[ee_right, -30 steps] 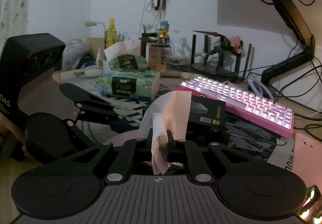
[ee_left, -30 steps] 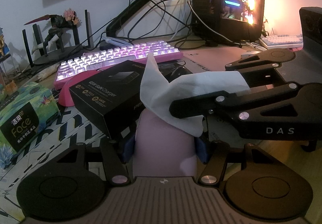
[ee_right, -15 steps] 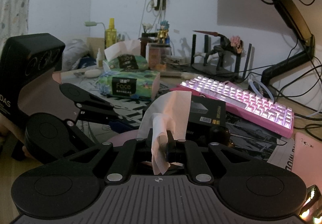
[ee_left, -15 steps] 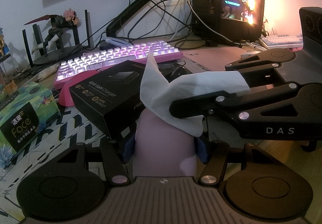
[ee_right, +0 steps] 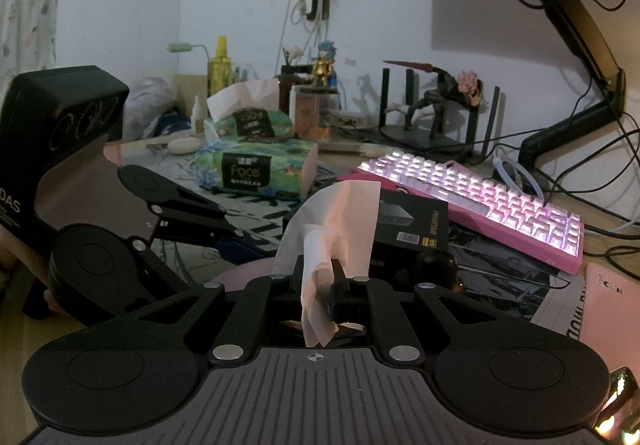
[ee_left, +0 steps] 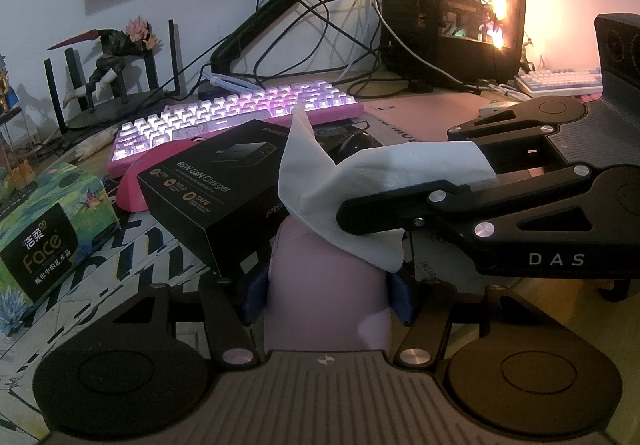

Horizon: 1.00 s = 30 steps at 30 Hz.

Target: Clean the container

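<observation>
Left to right, left wrist view: tissue box (ee_left: 52, 221) at far left, black charger box (ee_left: 224, 185) in front of the pink keyboard (ee_left: 236, 113), then the pink container (ee_left: 328, 293) dead centre, lit computer case (ee_left: 452, 1) at back right. Left gripper (ee_left: 326, 295) is clamped on the container, blue pads (ee_left: 256, 295) pressed to both its sides, so the container sits right in front of that camera, its long axis running away along the fingers. Right gripper (ee_left: 360, 213) comes in from the right and sits across the container's far top end, jaws pinched on a white tissue (ee_left: 360, 185). Tissue drapes over the top edge; actual contact under it hard to see. In the right wrist view the right gripper (ee_right: 326, 297) is closed tight on the tissue (ee_right: 332, 229), and the container (ee_right: 244, 273) shows only as a pink curve just past and left of the fingertips. Right hand is the wiping hand and already there; next stroke is likely down or across that top end, left hand just bracing.
</observation>
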{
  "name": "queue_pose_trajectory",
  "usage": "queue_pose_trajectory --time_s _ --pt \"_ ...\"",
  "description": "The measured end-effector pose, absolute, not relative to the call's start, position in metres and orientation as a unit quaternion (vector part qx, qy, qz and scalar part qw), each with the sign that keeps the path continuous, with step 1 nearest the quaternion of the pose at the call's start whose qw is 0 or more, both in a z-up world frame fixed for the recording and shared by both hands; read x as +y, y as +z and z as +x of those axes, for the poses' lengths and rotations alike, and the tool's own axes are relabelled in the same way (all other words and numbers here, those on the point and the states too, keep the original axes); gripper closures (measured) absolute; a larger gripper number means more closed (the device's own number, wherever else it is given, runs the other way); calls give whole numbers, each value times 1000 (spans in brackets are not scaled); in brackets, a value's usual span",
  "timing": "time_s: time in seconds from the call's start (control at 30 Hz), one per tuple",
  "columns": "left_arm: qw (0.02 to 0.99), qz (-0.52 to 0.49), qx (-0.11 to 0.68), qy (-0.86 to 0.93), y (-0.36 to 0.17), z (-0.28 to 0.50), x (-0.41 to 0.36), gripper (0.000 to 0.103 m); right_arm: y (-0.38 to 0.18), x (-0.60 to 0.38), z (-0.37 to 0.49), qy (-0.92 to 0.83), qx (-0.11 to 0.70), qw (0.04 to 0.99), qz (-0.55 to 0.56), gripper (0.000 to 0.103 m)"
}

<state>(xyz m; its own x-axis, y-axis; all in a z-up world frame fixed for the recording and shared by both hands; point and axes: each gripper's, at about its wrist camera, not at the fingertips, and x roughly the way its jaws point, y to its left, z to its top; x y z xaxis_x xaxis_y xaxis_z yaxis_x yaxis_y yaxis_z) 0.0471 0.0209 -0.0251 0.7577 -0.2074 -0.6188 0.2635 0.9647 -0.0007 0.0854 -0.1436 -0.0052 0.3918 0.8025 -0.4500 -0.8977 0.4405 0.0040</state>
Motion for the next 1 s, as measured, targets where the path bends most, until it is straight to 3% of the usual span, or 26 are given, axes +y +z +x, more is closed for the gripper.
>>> queue_pose_trajectory --time_s 1.0 --pt "936 43 325 -126 -25 47 21 43 -4 -145 83 527 194 818 -123 91"
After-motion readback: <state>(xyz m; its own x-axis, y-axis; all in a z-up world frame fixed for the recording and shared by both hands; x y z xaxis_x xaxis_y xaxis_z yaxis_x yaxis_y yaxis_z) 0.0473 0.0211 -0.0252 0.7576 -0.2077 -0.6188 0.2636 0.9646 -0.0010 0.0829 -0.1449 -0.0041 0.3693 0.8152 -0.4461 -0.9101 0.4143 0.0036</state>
